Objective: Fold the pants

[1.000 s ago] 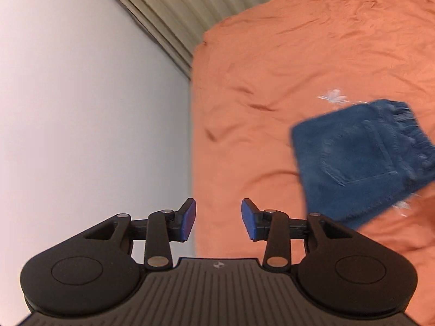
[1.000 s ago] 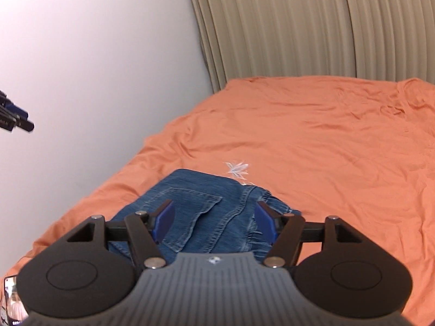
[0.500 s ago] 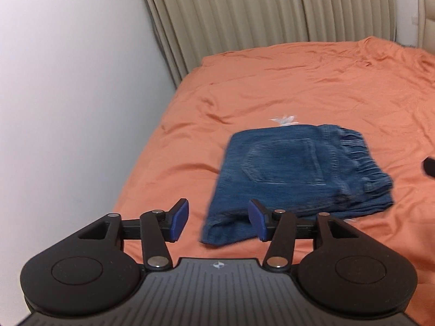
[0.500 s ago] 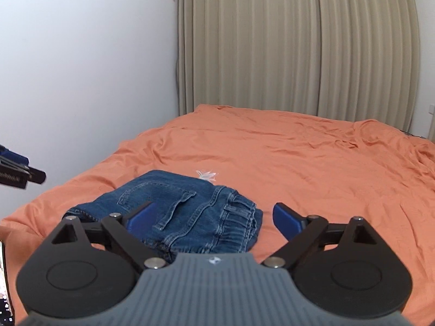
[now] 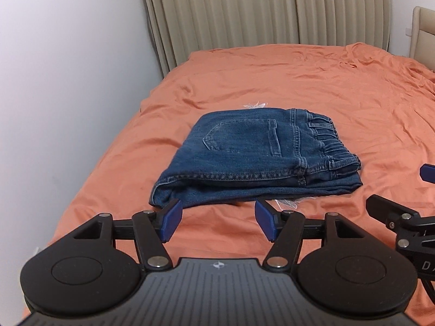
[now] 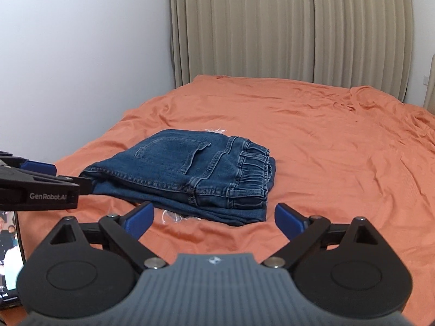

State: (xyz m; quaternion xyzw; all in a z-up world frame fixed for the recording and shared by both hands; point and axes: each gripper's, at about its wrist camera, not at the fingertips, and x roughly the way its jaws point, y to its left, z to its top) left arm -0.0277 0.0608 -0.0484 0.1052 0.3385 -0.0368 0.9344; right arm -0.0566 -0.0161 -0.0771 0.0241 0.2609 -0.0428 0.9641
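Blue jeans (image 5: 244, 149) lie folded into a compact stack on the orange bed sheet (image 5: 326, 87), back pocket up and elastic waistband to the right. My left gripper (image 5: 216, 213) hovers just short of the stack's near edge, its jaws opening with nothing between them. In the right wrist view the jeans (image 6: 190, 168) sit ahead and slightly left of my right gripper (image 6: 213, 213), which stands wide open and empty over the sheet (image 6: 326, 125). Each gripper shows at the edge of the other's view: right gripper (image 5: 394, 217), left gripper (image 6: 40, 182).
A white wall (image 5: 68, 81) runs along the bed's left side and beige curtains (image 6: 299, 27) hang behind it. A padded headboard (image 5: 424, 35) shows at far right. A lit phone screen (image 6: 11, 258) stands at the lower left. Bare sheet spreads to the right of the jeans.
Both grippers have drawn back from the folded jeans and sunk lower, and both have opened wider. The left view has levelled out. The jeans lie still.
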